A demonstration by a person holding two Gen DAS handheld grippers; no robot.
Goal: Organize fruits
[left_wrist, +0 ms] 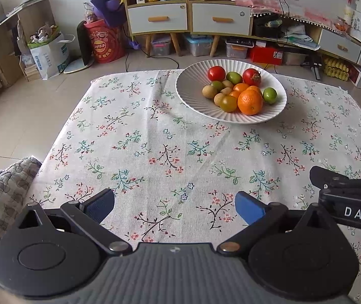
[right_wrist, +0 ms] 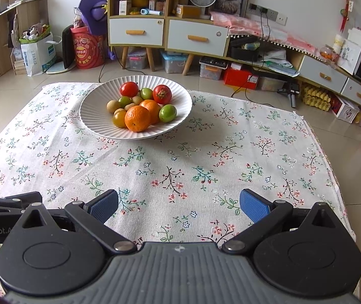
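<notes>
A white ribbed bowl (left_wrist: 195,96) (right_wrist: 96,124) stands at the far side of the floral tablecloth, holding several fruits: red tomatoes (left_wrist: 216,73) (right_wrist: 129,89), oranges (left_wrist: 250,101) (right_wrist: 137,118), green fruits (left_wrist: 270,95) (right_wrist: 167,113) and small brown ones (left_wrist: 209,91) (right_wrist: 111,106). My left gripper (left_wrist: 175,206) hovers over the near cloth, open, nothing between its blue pads. My right gripper (right_wrist: 179,206) is likewise open and empty, well short of the bowl. The right gripper's body (left_wrist: 350,195) shows at the right edge of the left wrist view.
The floral tablecloth (left_wrist: 170,152) (right_wrist: 205,157) covers a low table. A quilted cushion (left_wrist: 0,190) lies at the near left. Behind the table stand cabinets with drawers (right_wrist: 137,31), storage boxes, a red barrel (right_wrist: 86,50) and cables on the tiled floor.
</notes>
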